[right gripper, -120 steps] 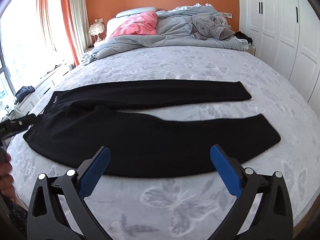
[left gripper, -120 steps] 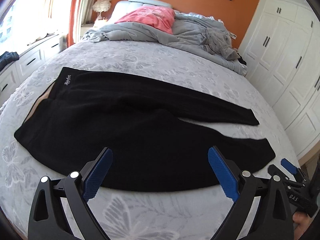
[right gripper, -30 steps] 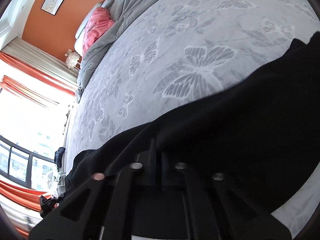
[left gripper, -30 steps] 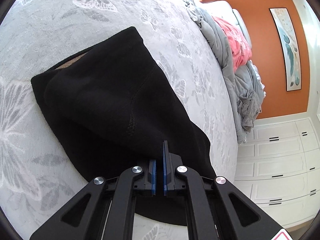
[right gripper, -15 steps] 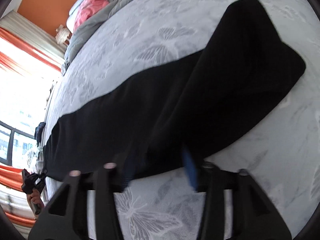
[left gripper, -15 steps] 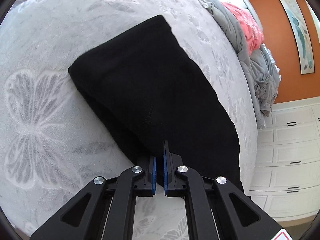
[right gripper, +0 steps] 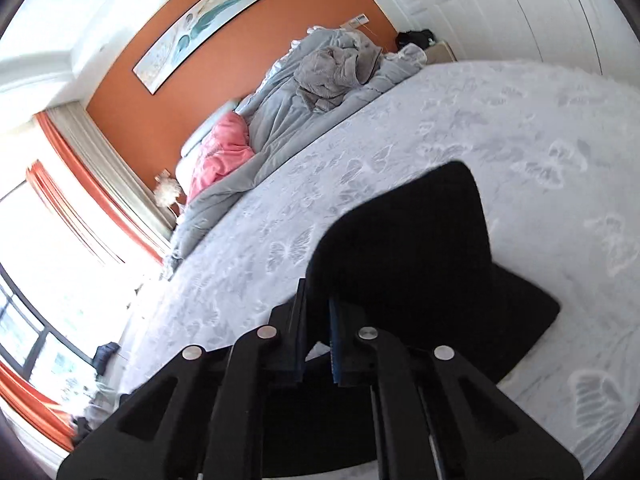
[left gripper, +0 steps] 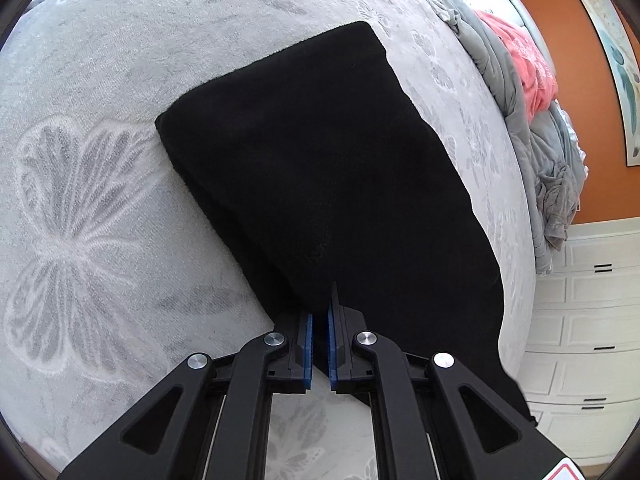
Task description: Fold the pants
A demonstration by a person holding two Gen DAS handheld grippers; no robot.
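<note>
My left claw (left gripper: 319, 312): jaws pressed almost together on the near edge of the black pants (left gripper: 320, 168), with black cloth pinched between the blue pads (left gripper: 307, 338).
My right claw (right gripper: 318, 326): jaws drawn close on a lifted fold of the pants (right gripper: 408, 240); cloth fills the narrow gap between them, and the blue pad (right gripper: 335, 344) on one side shows dimly in shadow.
Pants, left wrist view: folded lengthwise into one long dark band, lying flat on the bed and running from the square end near the bed's left edge toward the far right side.
Pants, right wrist view: one end raised off the bed in my grip, a second layer lying flat under it near the bed's foot edge.
Bed cover (left gripper: 88, 184): pale grey with a woven butterfly pattern, carrying the pants.
Head of the bed: a rumpled grey duvet (right gripper: 304, 96) and a pink blanket (right gripper: 224, 152) piled together.
Wall behind: orange, hung with a long framed picture (right gripper: 204, 20).
Beside the bed: white wardrobe doors (left gripper: 584, 320); orange curtains (right gripper: 92, 216) at a bright window.
</note>
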